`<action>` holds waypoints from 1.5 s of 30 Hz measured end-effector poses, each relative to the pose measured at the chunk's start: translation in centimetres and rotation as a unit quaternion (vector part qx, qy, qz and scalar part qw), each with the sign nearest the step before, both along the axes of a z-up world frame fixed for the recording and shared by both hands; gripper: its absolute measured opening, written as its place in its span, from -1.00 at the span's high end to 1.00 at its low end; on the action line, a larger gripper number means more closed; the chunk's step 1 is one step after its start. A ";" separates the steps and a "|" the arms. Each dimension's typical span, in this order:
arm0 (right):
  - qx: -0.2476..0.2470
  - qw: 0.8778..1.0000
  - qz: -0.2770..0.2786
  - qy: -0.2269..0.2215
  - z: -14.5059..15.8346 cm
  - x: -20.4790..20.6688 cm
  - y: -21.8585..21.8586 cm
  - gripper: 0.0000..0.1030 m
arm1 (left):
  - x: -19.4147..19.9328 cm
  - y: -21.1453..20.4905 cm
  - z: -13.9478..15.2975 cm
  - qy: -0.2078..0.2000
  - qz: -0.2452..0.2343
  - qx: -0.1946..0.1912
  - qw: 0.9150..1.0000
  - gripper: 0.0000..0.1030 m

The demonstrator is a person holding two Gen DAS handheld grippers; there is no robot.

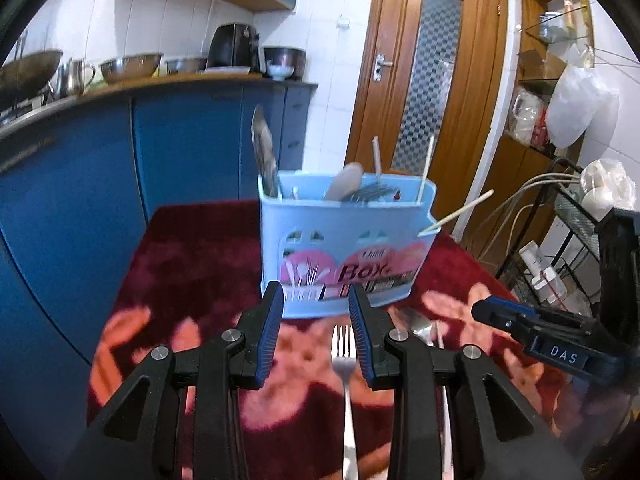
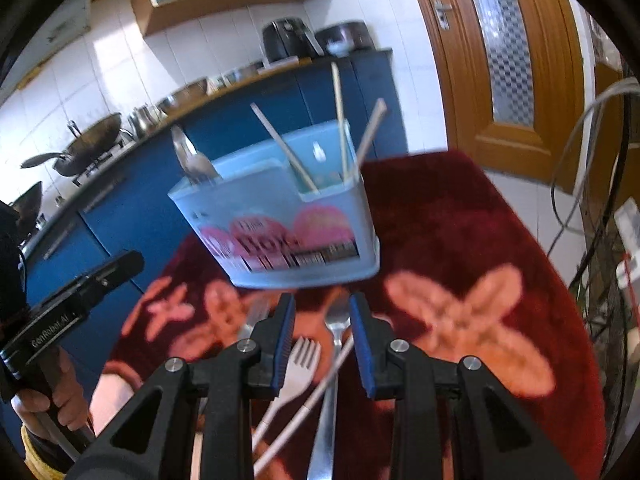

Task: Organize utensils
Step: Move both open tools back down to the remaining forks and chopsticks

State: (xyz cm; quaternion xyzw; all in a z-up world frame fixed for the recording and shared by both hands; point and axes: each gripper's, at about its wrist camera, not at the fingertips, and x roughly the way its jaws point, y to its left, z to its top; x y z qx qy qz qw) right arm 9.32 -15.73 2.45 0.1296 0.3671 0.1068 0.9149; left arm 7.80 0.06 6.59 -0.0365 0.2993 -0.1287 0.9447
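A light-blue utensil box (image 1: 344, 248) stands on the red cloth and holds a metal spoon (image 1: 264, 152), a wooden spoon (image 1: 344, 182) and chopsticks (image 1: 426, 168). My left gripper (image 1: 315, 300) hangs open just in front of the box. A metal fork (image 1: 344, 354) lies on the cloth below its gap, close to the right finger and untouched. My right gripper (image 2: 321, 304) is open too, facing the box (image 2: 288, 228). Under it lie a white plastic fork (image 2: 300, 364), a metal utensil (image 2: 334, 332) and a thin white stick (image 2: 320, 386). Each gripper shows in the other's view: the right gripper (image 1: 492, 312), the left gripper (image 2: 124, 264).
The table carries a dark red cloth with pink flowers (image 1: 192, 264). Blue cabinets (image 1: 80, 180) with pots and bowls on the counter run along the left. A wooden door (image 1: 432, 80) stands behind, and a wire rack (image 1: 568, 240) with cables is at the right. A hand (image 2: 52, 400) holds the left gripper.
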 end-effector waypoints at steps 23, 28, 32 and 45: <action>0.061 0.994 -0.017 0.085 -5.9 3.2 -1.2 0.74 | 3.0 -1.1 -6.1 0.091 -0.005 0.010 0.996 0.34; 0.073 0.994 -0.017 0.076 -5.7 3.2 -1.4 0.85 | 3.1 -1.5 -6.6 0.100 -0.010 0.015 0.995 0.34; 0.069 0.996 -0.019 0.061 -5.0 2.8 -1.6 0.88 | 3.4 -2.1 -6.9 0.111 -0.019 0.015 0.994 0.34; 0.072 0.997 -0.017 0.032 -3.5 1.1 -2.5 0.88 | 3.1 -5.2 -7.6 0.148 -0.075 -0.007 0.986 0.34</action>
